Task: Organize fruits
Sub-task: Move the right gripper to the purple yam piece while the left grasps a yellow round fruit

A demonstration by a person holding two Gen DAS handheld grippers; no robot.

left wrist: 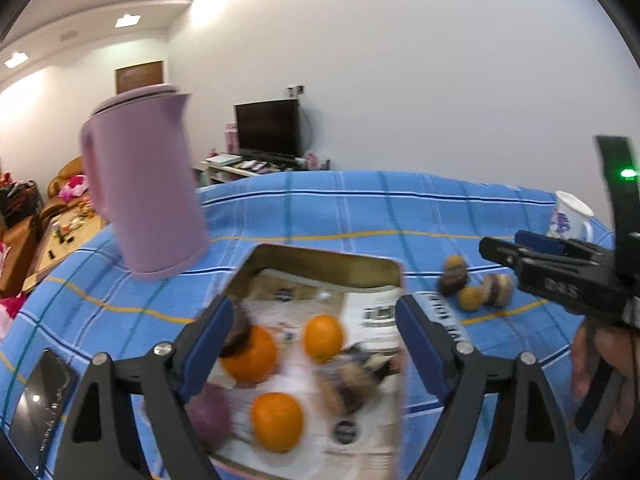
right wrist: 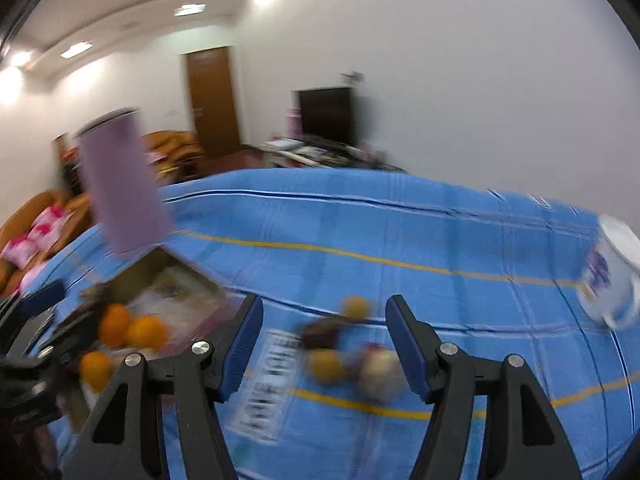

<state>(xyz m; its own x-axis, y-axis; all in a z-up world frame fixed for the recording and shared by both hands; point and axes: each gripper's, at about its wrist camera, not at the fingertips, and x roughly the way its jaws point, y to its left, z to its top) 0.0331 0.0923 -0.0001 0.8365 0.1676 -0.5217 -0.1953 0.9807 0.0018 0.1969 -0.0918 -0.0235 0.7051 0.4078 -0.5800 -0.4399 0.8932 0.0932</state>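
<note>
Oranges, three of them, lie inside the open tin [left wrist: 320, 264] that fills the lower middle of my left wrist view: one [left wrist: 323, 338] near the centre, one [left wrist: 250, 354] at about 9 o'clock from it, and one [left wrist: 277, 420] at about 7 o'clock. A purplish round fruit [left wrist: 210, 416] sits at the tin's 8 o'clock corner, and some dark and pale pieces [left wrist: 352, 380] lie blurred at the right side; I cannot tell what they are. My left gripper [left wrist: 316, 340] hangs over the tin with its jaws spread wide, nothing between the pads. A pink jug [left wrist: 144, 184] stands on the blue checked cloth [left wrist: 360, 208] at 11 o'clock from the tin. At 2 o'clock from the tin, outside it on the cloth, a small cluster of loose fruits [left wrist: 474, 288] waits, yellowish and dark ones close together. A white mug [left wrist: 570, 214] with a blue pattern stands farther off at 2 o'clock.

My right gripper [right wrist: 324, 346] points at that same cluster [right wrist: 348, 348] in its own view, jaws parted to a middling width and gripping nothing; the fruits lie on the cloth ahead of the fingertips. The picture is smeared, so I cannot tell the fruits apart there. A hand [left wrist: 604, 372] holds the right gripper's grip at 3 o'clock in the left view.
</note>
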